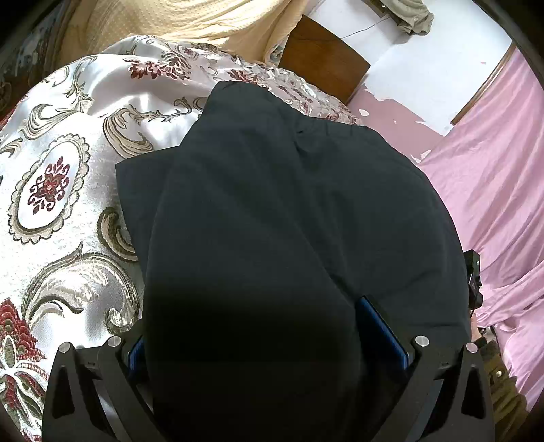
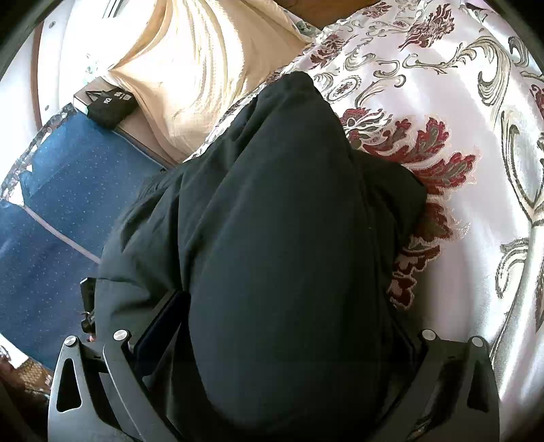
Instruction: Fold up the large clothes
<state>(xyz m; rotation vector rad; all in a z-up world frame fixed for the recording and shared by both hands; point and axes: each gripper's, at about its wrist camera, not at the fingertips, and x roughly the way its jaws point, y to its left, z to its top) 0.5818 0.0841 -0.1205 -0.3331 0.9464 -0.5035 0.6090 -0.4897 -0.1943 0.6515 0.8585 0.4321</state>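
A bed's floral satin cover [image 1: 68, 142] bears the dark garment [image 1: 272, 204] and a cream blanket [image 1: 204, 20].

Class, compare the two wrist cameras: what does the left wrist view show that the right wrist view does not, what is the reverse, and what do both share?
Only the left wrist view shows the pink sheet, the peeling pink-and-white wall and the brown wooden board.

Only the right wrist view shows the blue dotted carpet and a small black box.

Both show the dark garment bunched between a gripper's fingers, the left gripper and the right gripper, over the floral bedspread with cream fabric beyond.
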